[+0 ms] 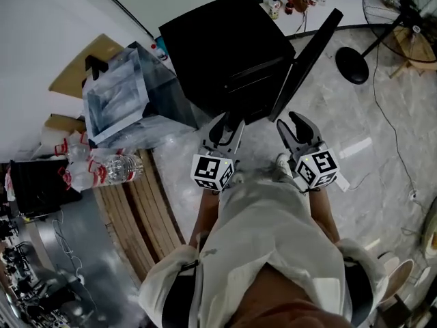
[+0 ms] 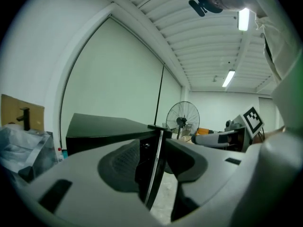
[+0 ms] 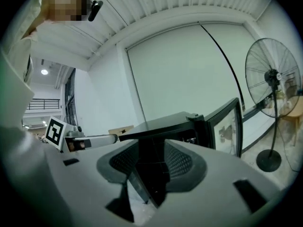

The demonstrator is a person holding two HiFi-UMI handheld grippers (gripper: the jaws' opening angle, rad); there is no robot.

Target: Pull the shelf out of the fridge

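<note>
The black fridge [image 1: 225,46] stands at the upper centre of the head view, its door [image 1: 307,60] swung open toward the right. Its inside is dark, so the shelf cannot be made out. Just below its front are the left gripper [image 1: 229,123] and the right gripper [image 1: 293,125], each with jaws slightly parted and nothing between them

**No legible writing in any view**

The cube [image 1: 213,171] on the left claw [image 1: 231,123] and the one [image 1: 316,169] on the right claw [image 1: 292,123] carry only black-and-white square markers, patterns without letters or digits. The bottles [image 1: 113,168] at the head view's left wear red labels whose print is too small to read.
</note>
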